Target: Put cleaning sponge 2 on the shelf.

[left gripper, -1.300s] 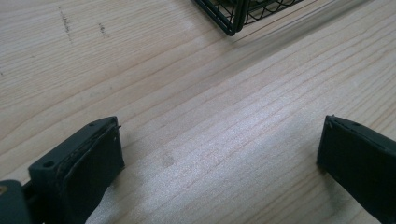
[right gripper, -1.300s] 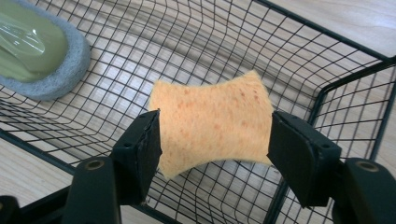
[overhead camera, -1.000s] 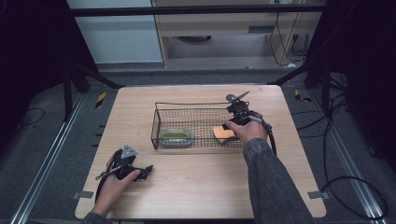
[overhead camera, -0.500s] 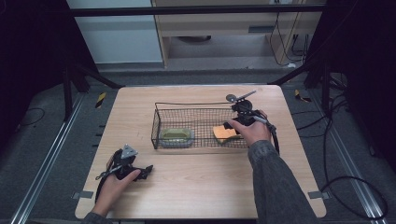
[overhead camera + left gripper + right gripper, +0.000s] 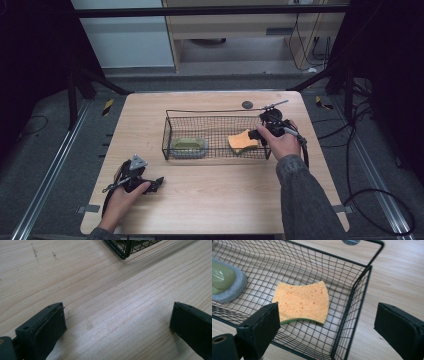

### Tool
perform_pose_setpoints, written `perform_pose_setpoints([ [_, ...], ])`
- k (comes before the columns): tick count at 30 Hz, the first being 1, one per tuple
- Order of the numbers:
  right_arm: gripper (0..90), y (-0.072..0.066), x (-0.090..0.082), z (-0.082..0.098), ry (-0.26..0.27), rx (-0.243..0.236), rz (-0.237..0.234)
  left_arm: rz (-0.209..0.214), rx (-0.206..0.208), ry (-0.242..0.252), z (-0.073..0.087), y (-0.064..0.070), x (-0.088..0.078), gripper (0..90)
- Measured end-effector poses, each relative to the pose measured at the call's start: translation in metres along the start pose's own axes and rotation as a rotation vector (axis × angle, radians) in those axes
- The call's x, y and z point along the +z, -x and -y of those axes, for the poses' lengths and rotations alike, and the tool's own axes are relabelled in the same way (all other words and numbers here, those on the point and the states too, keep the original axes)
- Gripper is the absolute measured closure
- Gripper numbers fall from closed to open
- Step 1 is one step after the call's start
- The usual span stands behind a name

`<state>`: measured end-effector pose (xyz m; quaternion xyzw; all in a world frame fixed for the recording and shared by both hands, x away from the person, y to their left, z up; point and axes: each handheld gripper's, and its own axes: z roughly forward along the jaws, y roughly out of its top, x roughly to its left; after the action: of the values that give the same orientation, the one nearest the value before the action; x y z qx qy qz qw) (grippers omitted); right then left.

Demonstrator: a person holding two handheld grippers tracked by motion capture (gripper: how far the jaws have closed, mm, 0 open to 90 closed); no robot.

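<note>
Sponge in wire basket, right gripper at the basket's end.
The right gripper (image 5: 327,325) is held wide open and empty; the sponge (image 5: 302,302) lies flat at frame centre, just ahead of it.

On your desk (image 5: 210,200) the wire basket (image 5: 215,116) sits toward the far middle. Inside it, the sponge (image 5: 242,142) lies at the right end and the scrubbing pad (image 5: 189,146) at the left. Your right gripper (image 5: 257,134) is at the basket's right end; your left gripper (image 5: 156,182) rests near the front left, well apart from the basket.
</note>
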<state>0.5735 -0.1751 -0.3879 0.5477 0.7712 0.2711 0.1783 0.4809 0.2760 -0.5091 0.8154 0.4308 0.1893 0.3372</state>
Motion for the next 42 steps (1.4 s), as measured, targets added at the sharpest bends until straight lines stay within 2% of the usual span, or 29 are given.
perform_pose_setpoints([
  [9,10.1,0.019,-0.017,0.016,0.042,0.016,0.014,0.000,0.002,-0.003,0.000,0.000,0.000,0.0],
  [20,12.3,0.051,-0.036,0.051,0.108,0.065,0.026,0.000,0.001,-0.003,0.000,0.000,0.000,0.0],
  [27,12.8,0.062,-0.035,0.075,0.127,0.073,0.039,0.001,0.001,-0.003,0.000,0.000,0.000,0.0],
  [32,13.2,0.069,-0.027,0.097,0.143,0.082,0.043,0.000,0.004,-0.003,0.000,0.000,0.000,0.0],
  [34,13.2,0.071,-0.021,0.106,0.132,0.088,0.044,0.000,0.001,-0.002,0.000,0.000,0.000,0.0],
  [40,13.2,0.075,0.007,0.138,0.089,0.116,0.051,0.001,-0.001,-0.001,0.000,0.000,0.000,0.0],
  [42,13.3,0.077,0.018,0.149,0.081,0.144,0.054,0.001,-0.003,0.001,0.000,0.000,0.000,0.0],
])
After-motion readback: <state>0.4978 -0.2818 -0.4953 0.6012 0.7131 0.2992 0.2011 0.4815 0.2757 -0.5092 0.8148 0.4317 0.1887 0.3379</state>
